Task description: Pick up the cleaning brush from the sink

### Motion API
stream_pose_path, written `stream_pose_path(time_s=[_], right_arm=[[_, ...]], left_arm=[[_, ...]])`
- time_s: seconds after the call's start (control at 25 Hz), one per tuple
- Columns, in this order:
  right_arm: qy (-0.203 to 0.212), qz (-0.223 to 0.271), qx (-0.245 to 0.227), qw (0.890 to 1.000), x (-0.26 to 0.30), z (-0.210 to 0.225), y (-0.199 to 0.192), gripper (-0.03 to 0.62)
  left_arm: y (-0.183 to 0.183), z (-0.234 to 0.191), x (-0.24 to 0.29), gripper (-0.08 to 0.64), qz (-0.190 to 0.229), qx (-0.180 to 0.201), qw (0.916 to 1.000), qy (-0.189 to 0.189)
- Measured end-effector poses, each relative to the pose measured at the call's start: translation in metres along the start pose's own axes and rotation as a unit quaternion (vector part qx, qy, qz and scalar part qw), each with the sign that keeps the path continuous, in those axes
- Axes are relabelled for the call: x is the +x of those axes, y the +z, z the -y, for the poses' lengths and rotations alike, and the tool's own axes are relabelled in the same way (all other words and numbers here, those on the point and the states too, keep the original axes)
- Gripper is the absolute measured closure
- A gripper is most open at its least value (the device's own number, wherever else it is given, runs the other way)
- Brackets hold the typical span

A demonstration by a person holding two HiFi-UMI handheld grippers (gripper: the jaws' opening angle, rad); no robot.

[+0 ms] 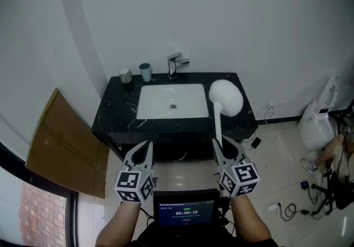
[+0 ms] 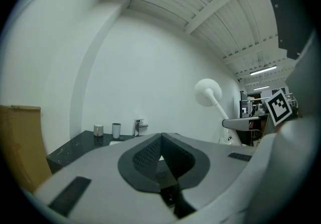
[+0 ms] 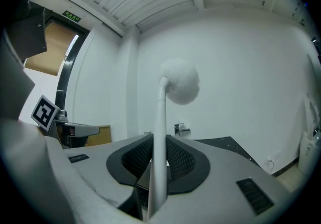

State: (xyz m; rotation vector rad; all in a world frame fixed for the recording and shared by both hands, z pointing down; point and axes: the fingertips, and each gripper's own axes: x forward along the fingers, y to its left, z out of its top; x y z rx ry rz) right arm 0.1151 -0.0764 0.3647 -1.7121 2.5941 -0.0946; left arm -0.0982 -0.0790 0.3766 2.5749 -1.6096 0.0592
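The cleaning brush (image 1: 225, 98) is white, with a round fluffy head and a long straight handle. My right gripper (image 1: 217, 146) is shut on that handle (image 3: 159, 157), and the brush sticks out level ahead of it, its head (image 3: 179, 81) over the right end of the black counter. The same brush shows at the right of the left gripper view (image 2: 207, 92). My left gripper (image 1: 147, 148) is shut with nothing in it, held in front of the counter's near edge, left of the right one. The white sink basin (image 1: 155, 108) lies beyond both grippers.
A chrome tap (image 1: 174, 65) stands behind the basin, with two cups (image 1: 145, 71) on the black marble counter (image 1: 113, 113) at back left. Flat cardboard (image 1: 61, 143) leans at the left. A white appliance (image 1: 318, 118) and cables (image 1: 287, 210) sit on the tiled floor at the right.
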Motion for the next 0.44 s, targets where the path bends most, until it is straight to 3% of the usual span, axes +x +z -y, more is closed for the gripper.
stream_pose_path(time_s=[0.44], right_arm=[[-0.004, -0.006, -0.002, 1.000, 0.0000, -0.0057, -0.0020, 0.526]], left_arm=[[0.0081, -0.0100, -0.0031, 0.545, 0.008, 0.001, 1.0000, 0.004]])
